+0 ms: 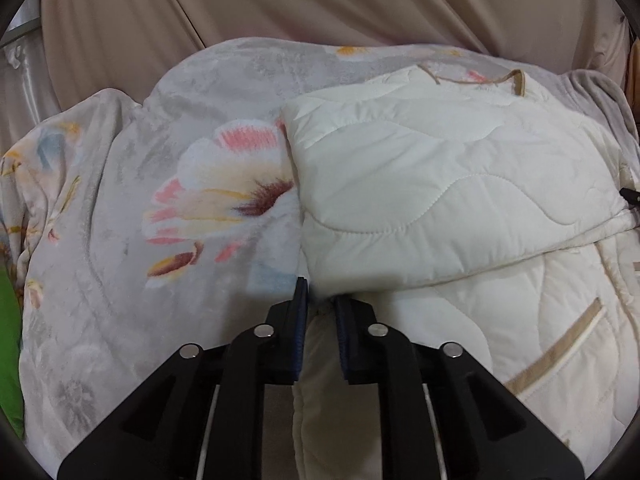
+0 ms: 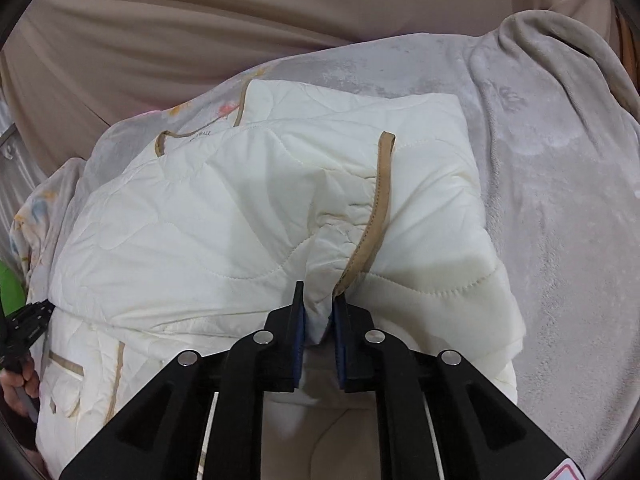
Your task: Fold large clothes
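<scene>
A cream quilted jacket (image 1: pixel 440 200) with tan trim lies on a floral blanket, its upper part folded over the lower part. My left gripper (image 1: pixel 321 300) is shut on the jacket's left edge at the fold. In the right wrist view the jacket (image 2: pixel 224 216) fills the middle. My right gripper (image 2: pixel 319 304) is shut on a bunched piece of the jacket beside the tan trim strip (image 2: pixel 376 208). The left gripper (image 2: pixel 28 320) shows at the far left edge of the right wrist view, held by a hand.
The grey floral blanket (image 1: pixel 160 200) covers the surface under the jacket and spreads to the right (image 2: pixel 560 200). A beige draped cloth (image 1: pixel 320 0) hangs behind. A green thing (image 1: pixel 10 340) shows at the left edge.
</scene>
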